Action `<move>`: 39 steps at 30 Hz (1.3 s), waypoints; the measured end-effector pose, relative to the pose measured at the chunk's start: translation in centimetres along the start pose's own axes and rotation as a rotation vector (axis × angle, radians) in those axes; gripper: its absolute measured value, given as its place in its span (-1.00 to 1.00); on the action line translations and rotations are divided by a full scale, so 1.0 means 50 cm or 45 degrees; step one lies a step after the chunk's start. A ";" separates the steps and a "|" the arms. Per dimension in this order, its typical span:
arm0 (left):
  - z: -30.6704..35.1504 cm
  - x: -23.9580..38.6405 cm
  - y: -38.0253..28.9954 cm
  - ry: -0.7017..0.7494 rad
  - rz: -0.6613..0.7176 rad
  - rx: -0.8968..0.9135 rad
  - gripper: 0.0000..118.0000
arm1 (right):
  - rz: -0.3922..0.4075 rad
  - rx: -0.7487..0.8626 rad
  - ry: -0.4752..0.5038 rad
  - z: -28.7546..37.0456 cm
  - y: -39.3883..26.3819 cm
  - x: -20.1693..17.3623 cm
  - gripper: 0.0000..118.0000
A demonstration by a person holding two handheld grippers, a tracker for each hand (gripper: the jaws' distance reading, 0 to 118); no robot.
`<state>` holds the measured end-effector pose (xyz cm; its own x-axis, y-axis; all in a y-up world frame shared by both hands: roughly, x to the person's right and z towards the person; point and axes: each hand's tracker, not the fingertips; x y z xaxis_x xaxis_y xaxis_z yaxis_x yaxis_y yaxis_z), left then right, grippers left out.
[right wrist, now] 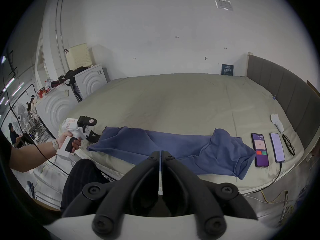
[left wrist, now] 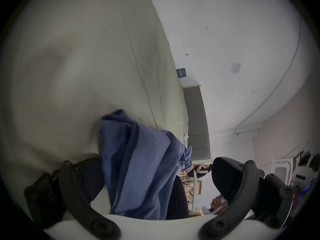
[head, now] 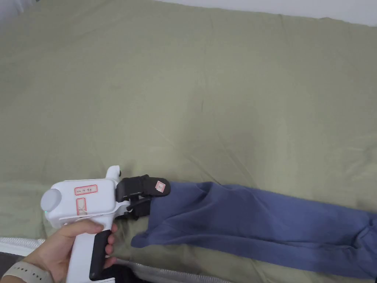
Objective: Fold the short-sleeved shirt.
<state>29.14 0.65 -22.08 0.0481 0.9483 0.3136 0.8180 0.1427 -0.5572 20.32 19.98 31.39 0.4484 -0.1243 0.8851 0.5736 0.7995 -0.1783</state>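
Observation:
A blue short-sleeved shirt lies bunched in a long strip along the near edge of the olive-green bed. A hand holds my left gripper at the shirt's left end. In the left gripper view my left gripper is open, its jaws wide apart, and the shirt runs between them against one jaw. My right gripper is shut with nothing between its jaws. It hovers in front of the bed edge near the middle of the shirt.
Two phones, one on a cable, a pair of glasses and a small white object lie right of the shirt. A grey headboard bounds the right side. White appliances stand at the bed's left.

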 end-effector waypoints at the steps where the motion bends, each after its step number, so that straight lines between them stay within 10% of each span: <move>1: -0.014 0.001 0.001 -0.019 -0.004 -0.002 1.00 | 0.005 0.000 -0.001 -0.001 0.001 -0.001 -0.94; 11: -0.074 0.018 0.018 0.042 -0.197 -0.133 0.97 | 0.004 0.000 0.018 0.003 -0.004 -0.008 -0.94; 12: -0.073 0.027 0.007 0.045 -0.175 -0.149 0.84 | 0.005 0.003 0.021 0.006 -0.005 -0.007 -0.94; 14: -0.061 0.023 -0.003 0.084 -0.153 -0.146 -0.51 | 0.006 0.005 0.021 0.008 -0.005 -0.006 -0.94; 15: -0.062 0.019 -0.010 0.194 -0.148 -0.145 -0.82 | 0.005 0.004 0.019 0.007 -0.006 -0.004 -0.94; 39: 0.077 0.135 0.039 0.686 -0.136 0.139 -0.84 | -0.043 0.034 0.048 0.015 -0.022 0.014 -0.94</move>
<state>28.84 8.45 -24.02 0.2780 0.6522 0.7052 0.7717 0.2856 -0.5683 19.47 19.45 32.56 0.4549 -0.1736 0.8735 0.5708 0.8097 -0.1363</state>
